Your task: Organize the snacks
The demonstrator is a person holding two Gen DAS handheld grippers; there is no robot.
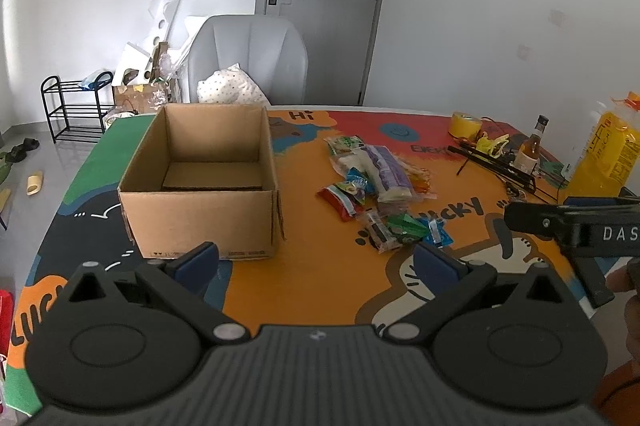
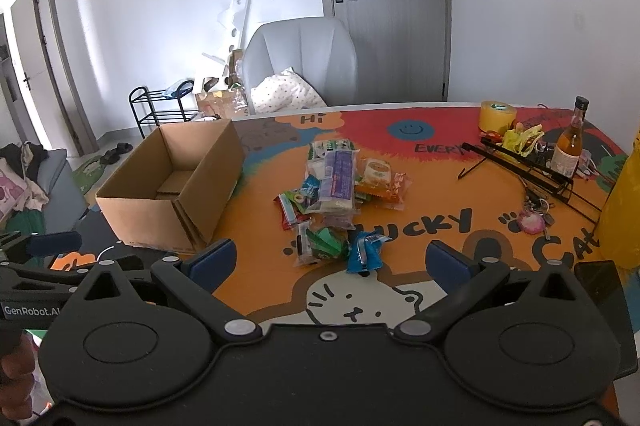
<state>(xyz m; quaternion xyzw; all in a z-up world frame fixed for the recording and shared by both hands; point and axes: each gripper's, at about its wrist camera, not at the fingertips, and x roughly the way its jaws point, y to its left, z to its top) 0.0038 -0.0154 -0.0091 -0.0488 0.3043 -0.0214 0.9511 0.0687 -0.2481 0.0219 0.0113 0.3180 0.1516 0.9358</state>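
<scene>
Cartoon mat [image 2: 400,238] covers table; grey chair [image 2: 304,61], door [image 2: 392,1] behind.

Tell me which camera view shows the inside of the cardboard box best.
The left wrist view. It faces the cardboard box nearly square on from above, so the bare floor and all four inner walls show. The right wrist view catches the box at an angle from the side, and the near wall hides much of the floor.

Right gripper [image 2: 328,262] hovers with jaws wide apart above the desk [image 2: 432,185], facing a snack packet pile [image 2: 336,193]. An open cardboard box [image 2: 176,185] sits left of it.
</scene>
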